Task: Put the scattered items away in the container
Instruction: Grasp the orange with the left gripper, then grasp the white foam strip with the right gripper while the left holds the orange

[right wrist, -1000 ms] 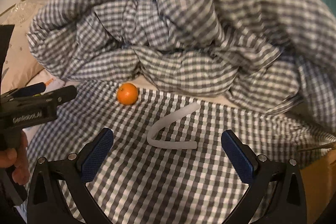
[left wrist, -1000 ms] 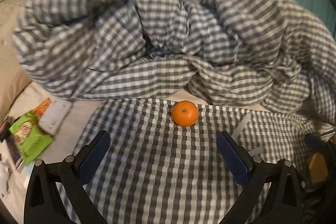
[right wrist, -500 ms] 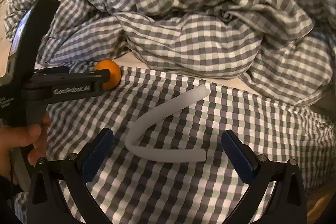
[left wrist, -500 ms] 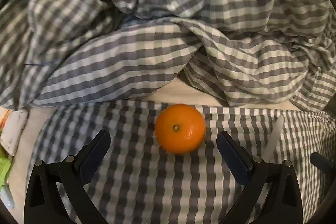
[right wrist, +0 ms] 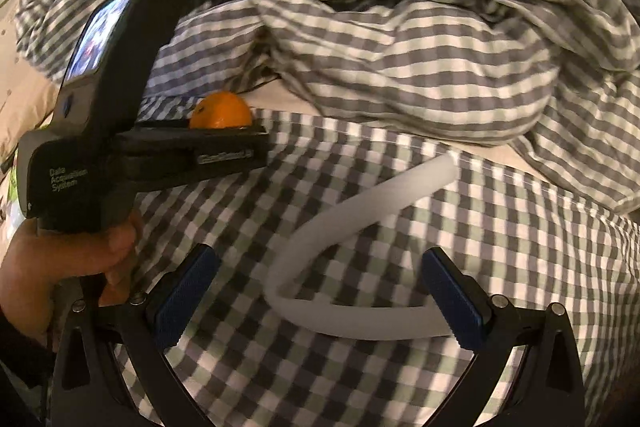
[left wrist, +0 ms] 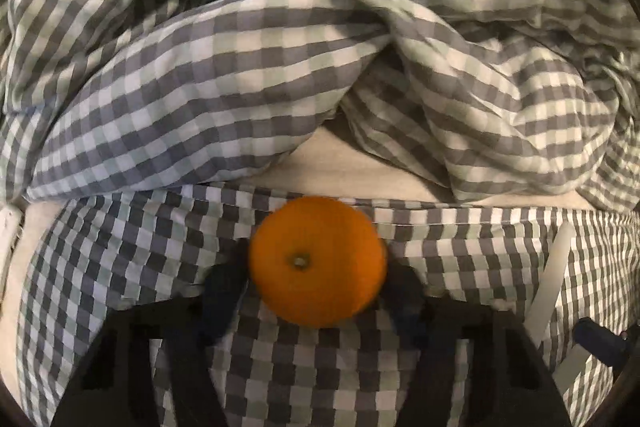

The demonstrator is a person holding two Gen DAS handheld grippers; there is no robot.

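Observation:
An orange mandarin lies on the checked bedsheet. My left gripper has closed around it, with its blue pads touching both sides of the fruit. In the right wrist view the mandarin shows just behind the left gripper body. A bent white silicone tube lies on the sheet. My right gripper is open, with the tube's lower bend between its fingers. The tube's end also shows at the right of the left wrist view.
A crumpled grey-and-white checked duvet is heaped just behind the mandarin and the tube. A strip of bare cream mattress shows between duvet and sheet. A white object lies at the far left edge.
Both grippers moved forward and down toward the sheet. My left gripper closed from wide open onto the mandarin. My right gripper came over the tube and narrowed a little.

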